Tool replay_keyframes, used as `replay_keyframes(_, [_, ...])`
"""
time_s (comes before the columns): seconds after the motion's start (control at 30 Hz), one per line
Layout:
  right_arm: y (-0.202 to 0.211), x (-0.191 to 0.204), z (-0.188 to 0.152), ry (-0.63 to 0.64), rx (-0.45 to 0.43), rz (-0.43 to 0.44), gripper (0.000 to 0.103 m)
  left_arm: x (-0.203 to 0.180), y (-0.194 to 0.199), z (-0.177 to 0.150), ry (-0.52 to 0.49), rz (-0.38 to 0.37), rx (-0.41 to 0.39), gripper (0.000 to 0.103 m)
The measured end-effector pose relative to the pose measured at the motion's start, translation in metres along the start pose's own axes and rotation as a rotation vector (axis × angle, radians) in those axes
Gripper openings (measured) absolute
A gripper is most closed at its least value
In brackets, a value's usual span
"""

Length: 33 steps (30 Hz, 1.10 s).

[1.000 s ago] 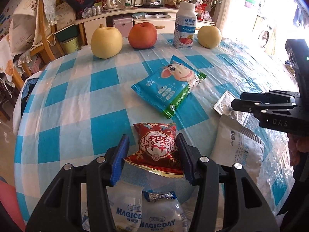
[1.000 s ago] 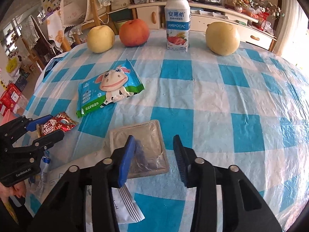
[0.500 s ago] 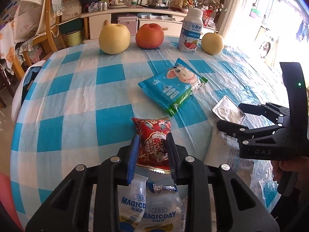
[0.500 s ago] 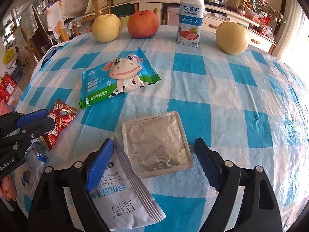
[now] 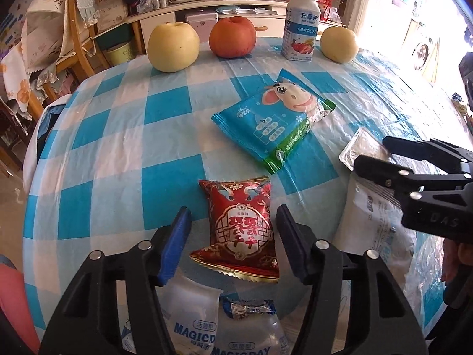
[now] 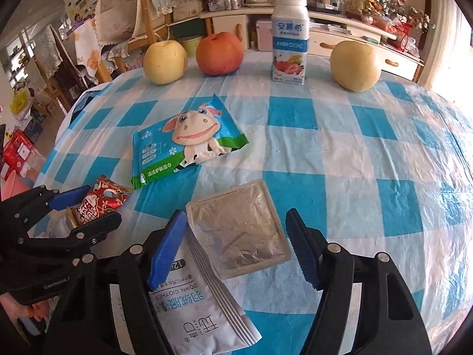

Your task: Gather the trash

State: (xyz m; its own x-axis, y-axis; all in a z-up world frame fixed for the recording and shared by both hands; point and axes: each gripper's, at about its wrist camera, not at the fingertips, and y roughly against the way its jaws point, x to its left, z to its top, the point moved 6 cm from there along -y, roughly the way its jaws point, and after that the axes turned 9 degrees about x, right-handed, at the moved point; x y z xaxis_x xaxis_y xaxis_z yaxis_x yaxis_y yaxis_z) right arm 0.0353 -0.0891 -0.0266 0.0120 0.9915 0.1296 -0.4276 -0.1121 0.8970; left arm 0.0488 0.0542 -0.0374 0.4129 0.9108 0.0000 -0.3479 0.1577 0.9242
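My left hand-held gripper (image 5: 233, 236) is released, its jaws spread on either side of the red snack wrapper (image 5: 241, 230), which lies flat on the checked worktop (image 5: 118, 153) without being pinched. My right hand-held gripper (image 6: 236, 245) is also released, its jaws straddling the silver foil packet (image 6: 239, 227); the white sachet (image 6: 201, 304) sits at its 7 o'clock, overlapping the foil's edge. From the foil, the blue cow-print wipes pack (image 6: 186, 145) lies at 11 o'clock. Two yellow apples (image 6: 165, 62), a red apple (image 6: 220, 53) and a yogurt bottle (image 6: 289, 38) stand along the far edge.
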Motion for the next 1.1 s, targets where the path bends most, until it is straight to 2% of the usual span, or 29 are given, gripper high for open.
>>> replay_keyframes(0.07, [0.009,-0.007,0.000,-0.035,-0.014,-0.015,0.073,0.002,0.001,0.001,0.014,-0.002,-0.004,0.048])
replay_keyframes(0.17, [0.019,-0.016,-0.009,-0.107,0.005,0.033,0.075,0.005,0.001,0.002,0.030,-0.004,-0.009,0.045])
replay_keyframes(0.23, [0.020,-0.017,-0.019,-0.105,0.042,0.039,0.075,0.008,0.001,0.002,0.042,-0.002,-0.008,0.045])
replay_keyframes(0.27, [0.019,-0.014,-0.026,-0.096,0.069,0.050,0.073,0.012,0.001,0.002,0.054,0.004,-0.007,0.045])
replay_keyframes(0.33, [0.014,-0.005,-0.039,-0.092,0.123,0.122,0.050,0.021,0.002,0.002,0.089,0.006,-0.004,0.044])
replay_keyframes(0.4, [0.016,0.008,-0.047,-0.052,0.120,0.120,0.047,0.028,0.002,0.002,0.117,0.006,-0.002,0.044])
replay_keyframes(0.57, [0.023,0.058,-0.069,0.061,0.155,0.232,0.043,0.043,0.007,-0.001,0.163,0.015,-0.010,0.044])
replay_keyframes(0.63, [0.027,0.068,-0.069,0.111,0.122,0.200,0.043,0.049,0.010,-0.001,0.180,0.015,-0.018,0.044])
replay_keyframes(0.67, [0.030,0.063,-0.064,0.119,0.080,0.137,0.045,0.051,0.011,-0.001,0.187,0.015,-0.023,0.044])
replay_keyframes(0.7, [0.034,0.056,-0.058,0.116,0.040,0.081,0.057,0.052,0.012,-0.001,0.191,0.013,-0.027,0.044])
replay_keyframes(0.73, [0.037,0.048,-0.050,0.109,0.006,0.046,0.076,0.053,0.014,0.000,0.194,0.010,-0.032,0.044])
replay_keyframes(0.8, [0.040,0.035,-0.035,0.101,-0.027,-0.004,0.086,0.056,0.017,0.000,0.202,0.003,-0.041,0.044])
replay_keyframes(0.9, [0.025,0.023,-0.023,0.124,0.000,-0.061,0.089,0.059,0.020,0.001,0.218,-0.023,-0.054,0.044])
replay_keyframes(1.0, [0.002,0.015,-0.022,0.135,0.062,-0.051,0.089,0.063,0.025,0.000,0.232,-0.039,-0.069,0.044])
replay_keyframes(1.07, [-0.010,0.013,-0.021,0.154,0.069,-0.079,0.089,0.067,0.029,0.000,0.251,-0.057,-0.081,0.044])
replay_keyframes(1.1, [-0.011,0.014,-0.019,0.161,0.055,-0.063,0.090,0.069,0.031,0.000,0.257,-0.066,-0.087,0.044])
